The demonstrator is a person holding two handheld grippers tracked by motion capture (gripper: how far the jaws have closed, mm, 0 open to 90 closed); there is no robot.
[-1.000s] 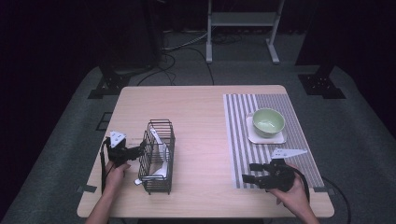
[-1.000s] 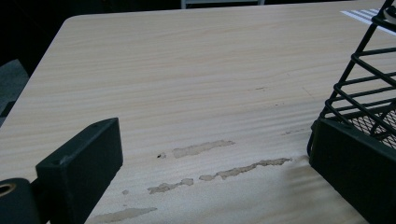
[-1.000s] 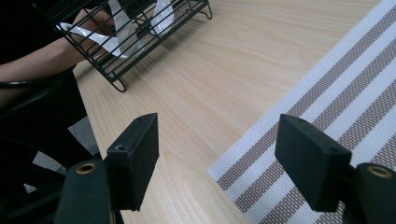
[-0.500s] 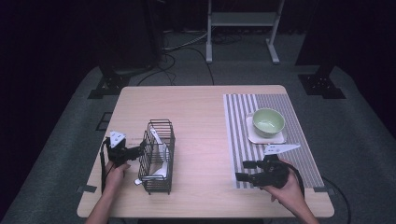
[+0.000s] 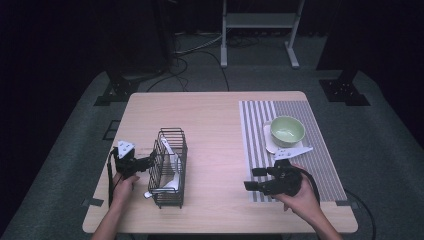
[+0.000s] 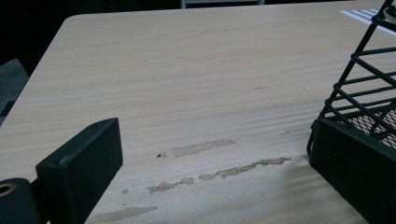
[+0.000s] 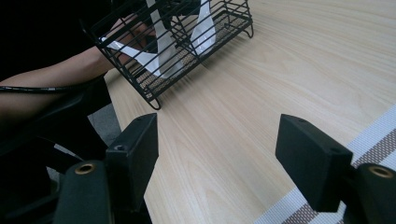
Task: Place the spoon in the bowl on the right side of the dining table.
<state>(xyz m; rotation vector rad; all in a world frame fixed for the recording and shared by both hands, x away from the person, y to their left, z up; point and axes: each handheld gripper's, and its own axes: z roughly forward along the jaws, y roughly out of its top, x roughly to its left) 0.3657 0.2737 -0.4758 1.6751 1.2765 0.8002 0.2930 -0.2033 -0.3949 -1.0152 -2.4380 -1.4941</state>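
Basically, the left gripper [image 5: 148, 162] sits at the left wall of the black wire basket [image 5: 169, 170], jaws apart; in the left gripper view one jaw presses against the basket's lower wire and the other stands free over the bare tabletop [image 6: 187, 84]. Looks like a bracing hold, not a clamp.

The right gripper [image 5: 252, 179] hovers low at the near left edge of the striped placemat [image 5: 320, 165], jaws wide apart, holding nothing, aimed left toward the basket. The basket is on the left half of the table, well apart from that gripper, with white plastic utensils [image 7: 163, 42] leaning inside. One white handle [image 5: 149, 194] pokes out through the near left corner.

Likely step: reach across and pull a utensil out for the place setting, where the green bowl [image 5: 287, 131] sits on a white saucer [image 5: 268, 142] at the far end of the mat.

To do it well:
- keep the left jaw steady against the wire so the basket doesn't slide or tip
- bring the right gripper in over the open top, not through the side
- pinch one handle only, lift straight up to clear the rim
- watch for a snag on the mesh.
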